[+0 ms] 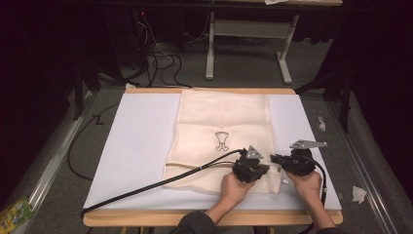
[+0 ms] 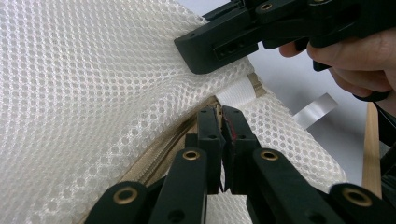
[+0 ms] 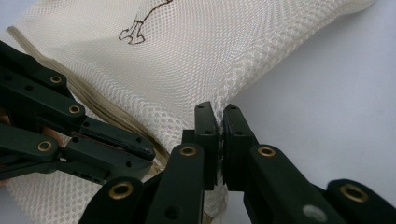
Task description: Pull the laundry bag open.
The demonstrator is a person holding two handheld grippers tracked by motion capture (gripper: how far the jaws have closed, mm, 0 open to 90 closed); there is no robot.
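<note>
A cream mesh bag (image 1: pixel 221 126) with a small dark printed logo (image 1: pixel 222 140) lies flat on the white board (image 1: pixel 141 146). A tan zipper (image 2: pixel 163 149) runs along its near end. My left gripper (image 1: pixel 264 168) is at the bag's near right corner, its jaws closed on a small piece at the zipper's end (image 2: pixel 221 116), apparently the pull. My right gripper (image 1: pixel 273 158) faces it from the right and is shut on the bag's mesh edge (image 3: pixel 219 114). The two grippers sit close together, tips almost touching. In the right gripper view the left gripper (image 3: pixel 140 156) lies along the zipper (image 3: pixel 107 116).
The board rests on a wooden table (image 1: pixel 214 218) whose edge shows at front and back. A cable (image 1: pixel 146 187) trails left across the board from the left gripper. A strip of tape (image 2: pixel 315 109) lies by the bag's corner. Cables and a stand's legs (image 1: pixel 243 48) occupy the floor behind.
</note>
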